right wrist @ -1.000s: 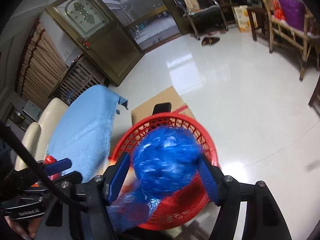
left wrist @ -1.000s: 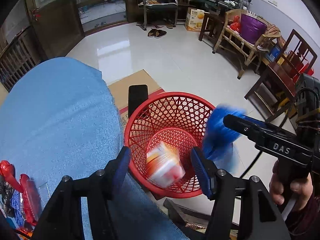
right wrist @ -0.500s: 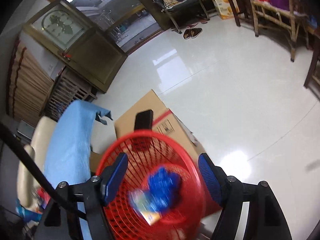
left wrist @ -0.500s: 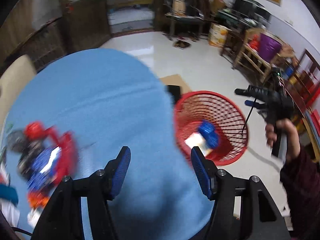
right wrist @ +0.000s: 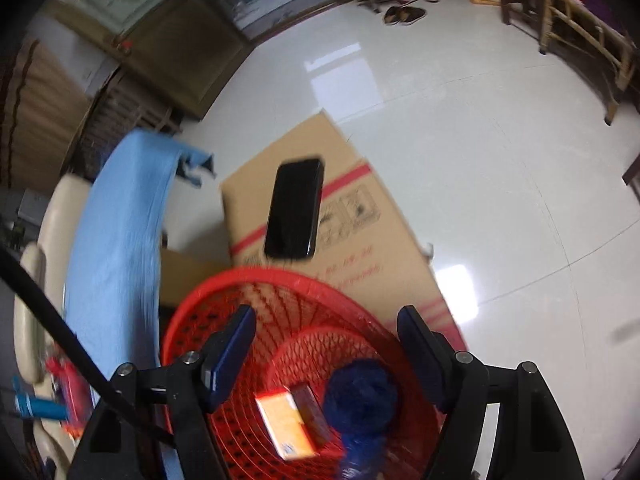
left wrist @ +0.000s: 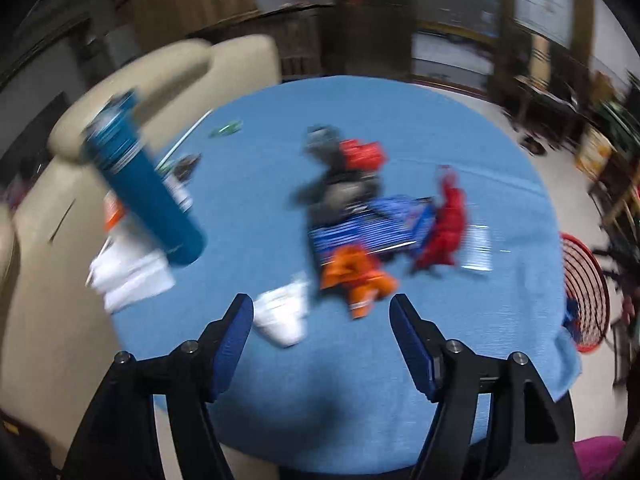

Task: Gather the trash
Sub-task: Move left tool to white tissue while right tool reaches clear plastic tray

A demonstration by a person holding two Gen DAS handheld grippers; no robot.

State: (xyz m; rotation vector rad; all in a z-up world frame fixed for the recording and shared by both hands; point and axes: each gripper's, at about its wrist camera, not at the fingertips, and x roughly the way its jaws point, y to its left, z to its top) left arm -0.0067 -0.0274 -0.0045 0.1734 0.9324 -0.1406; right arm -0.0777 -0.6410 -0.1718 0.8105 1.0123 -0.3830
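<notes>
The trash is split: a pile of wrappers (left wrist: 372,232) with a white cup (left wrist: 282,316) lies loose on the blue-clothed surface (left wrist: 360,400), while an orange box (right wrist: 286,420) and a blue wad (right wrist: 360,396) sit in the red basket (right wrist: 224,292), which stands on the floor by the surface's edge, probably for short carries. The left gripper (left wrist: 320,332) hangs over the pile, fingers just widened and empty, seemingly ready for another piece. The right gripper (right wrist: 326,344) points into the basket, fingers released around nothing. A teal bottle (left wrist: 144,176) stands apart on the surface; a phone (right wrist: 296,208) rests on a carton (right wrist: 380,216) beyond the basket
</notes>
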